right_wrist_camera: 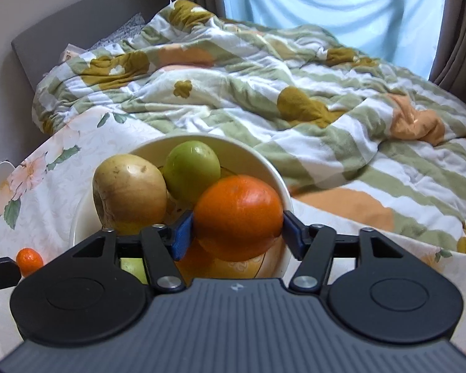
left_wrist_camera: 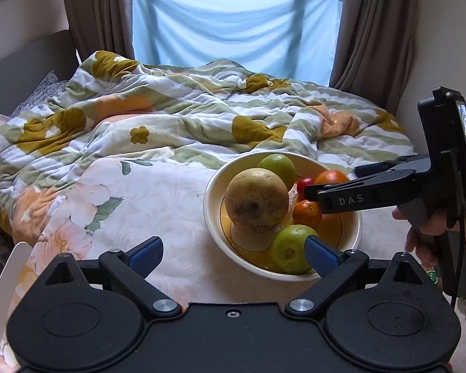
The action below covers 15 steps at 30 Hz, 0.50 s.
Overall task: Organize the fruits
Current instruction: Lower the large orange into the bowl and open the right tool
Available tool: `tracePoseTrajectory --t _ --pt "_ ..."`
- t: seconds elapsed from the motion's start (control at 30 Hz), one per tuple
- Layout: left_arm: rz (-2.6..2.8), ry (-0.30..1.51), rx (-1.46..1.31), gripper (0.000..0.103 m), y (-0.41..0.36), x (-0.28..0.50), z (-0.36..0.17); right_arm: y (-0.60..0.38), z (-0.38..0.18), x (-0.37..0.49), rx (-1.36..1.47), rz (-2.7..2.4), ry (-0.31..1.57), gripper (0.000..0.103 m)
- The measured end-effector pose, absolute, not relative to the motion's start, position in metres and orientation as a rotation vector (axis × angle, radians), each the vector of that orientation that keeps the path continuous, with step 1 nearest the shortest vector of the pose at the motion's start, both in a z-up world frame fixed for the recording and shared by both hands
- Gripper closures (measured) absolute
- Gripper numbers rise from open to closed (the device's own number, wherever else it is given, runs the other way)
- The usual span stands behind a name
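Observation:
A cream bowl (left_wrist_camera: 214,217) on the floral tablecloth holds a big tan pear (left_wrist_camera: 256,200), two green apples (left_wrist_camera: 290,248) (left_wrist_camera: 278,166), a small mandarin (left_wrist_camera: 307,214), a red cherry tomato (left_wrist_camera: 304,183) and an orange (left_wrist_camera: 331,176). My left gripper (left_wrist_camera: 233,256) is open and empty at the bowl's near-left rim. My right gripper (right_wrist_camera: 237,231) is shut on the orange (right_wrist_camera: 237,217) above the bowl (right_wrist_camera: 276,174); it also shows in the left wrist view (left_wrist_camera: 341,191). A small mandarin (right_wrist_camera: 29,261) lies on the cloth left of the bowl.
A rumpled striped quilt (left_wrist_camera: 186,118) covers the bed behind the table. A white chair back (left_wrist_camera: 9,267) stands at the near left. Curtains and a blue sheet hang over the window beyond.

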<state>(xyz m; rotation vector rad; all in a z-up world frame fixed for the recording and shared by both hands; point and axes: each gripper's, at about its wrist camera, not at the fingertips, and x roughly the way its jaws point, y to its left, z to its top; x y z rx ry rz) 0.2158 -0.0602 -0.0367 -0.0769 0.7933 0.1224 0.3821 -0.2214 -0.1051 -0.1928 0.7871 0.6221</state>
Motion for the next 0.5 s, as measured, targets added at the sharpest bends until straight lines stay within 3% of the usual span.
tracePoseTrajectory --t 0.03,0.5 --pt "0.123 0.792 -0.076 0.004 -0.060 0.215 -0.036 -0.221 -0.103 0.381 -0.199 0.611 0.775 0.000" --pt "0.107 0.736 -0.042 0.003 -0.060 0.183 0.000 -0.244 -0.052 0.348 -0.155 0.541 0.712 0.000"
